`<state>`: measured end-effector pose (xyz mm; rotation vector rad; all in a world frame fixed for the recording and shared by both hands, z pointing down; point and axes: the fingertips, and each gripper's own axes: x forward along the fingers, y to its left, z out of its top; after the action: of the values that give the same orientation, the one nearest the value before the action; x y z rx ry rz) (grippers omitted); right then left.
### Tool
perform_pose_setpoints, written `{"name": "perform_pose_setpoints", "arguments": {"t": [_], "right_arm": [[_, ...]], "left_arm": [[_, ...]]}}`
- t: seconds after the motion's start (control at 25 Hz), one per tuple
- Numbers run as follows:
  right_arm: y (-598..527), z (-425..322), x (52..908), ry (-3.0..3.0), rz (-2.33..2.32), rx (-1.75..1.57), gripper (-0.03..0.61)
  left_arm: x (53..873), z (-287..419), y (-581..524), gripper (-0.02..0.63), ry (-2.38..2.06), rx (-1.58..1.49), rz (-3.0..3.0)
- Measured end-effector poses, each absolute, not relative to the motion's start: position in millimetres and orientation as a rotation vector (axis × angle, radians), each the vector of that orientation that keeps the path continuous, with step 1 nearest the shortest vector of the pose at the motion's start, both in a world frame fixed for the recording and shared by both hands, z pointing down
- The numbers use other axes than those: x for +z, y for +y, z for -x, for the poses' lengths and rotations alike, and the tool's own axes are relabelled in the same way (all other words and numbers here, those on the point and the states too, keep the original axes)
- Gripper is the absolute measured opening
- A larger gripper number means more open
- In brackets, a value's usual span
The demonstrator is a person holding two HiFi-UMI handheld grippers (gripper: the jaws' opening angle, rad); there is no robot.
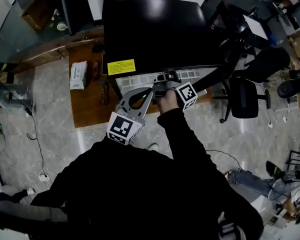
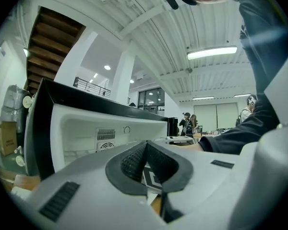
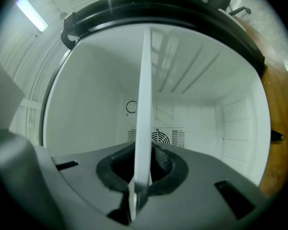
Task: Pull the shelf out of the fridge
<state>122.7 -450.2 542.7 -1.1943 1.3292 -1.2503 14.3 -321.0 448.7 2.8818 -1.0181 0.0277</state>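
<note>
**While the right tool [image 3: 143,169] grips the shelf [image 3: 145,104], the left tool [image 2: 146,150] is closed on nothing**

Where the person's dark sleeve [image 1: 182,134] ends, the right tool has its jaws clamped on the front edge of the white shelf. The shelf shows edge-on between the pads and runs back into the fridge [image 3: 86,104]. Just beside it, the left tool has its pads pressed together with nothing between them. Farther off, a fan grille [image 3: 159,137] marks the fridge's back wall. The fridge stands on a wooden worktop [image 1: 87,109].

The shelf [image 3: 144,99] is set inside the fridge [image 1: 160,34], its front edge caught between the jaws of the right gripper [image 3: 141,169]; a tissue box [image 1: 78,75] is laid left of the fridge (same table [image 1: 90,111]).
</note>
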Motion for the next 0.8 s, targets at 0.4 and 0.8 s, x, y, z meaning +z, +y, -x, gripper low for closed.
{"name": "perform_pose_setpoints", "arguments": {"t": [0.4, 0.8], "right_arm": [[-369.1, -133.2, 541.1, 1.344, 1.185, -1.304, 0.029], [-294.5, -143.3, 529.6, 1.416, 1.199, -1.323, 0.031]], "left_arm": [[435.0, -35.8, -259.7, 0.002, -1.034, 0.008, -2.891], [421.2, -61.3, -207.2, 0.002, -1.057, -0.010, -2.902]]}}
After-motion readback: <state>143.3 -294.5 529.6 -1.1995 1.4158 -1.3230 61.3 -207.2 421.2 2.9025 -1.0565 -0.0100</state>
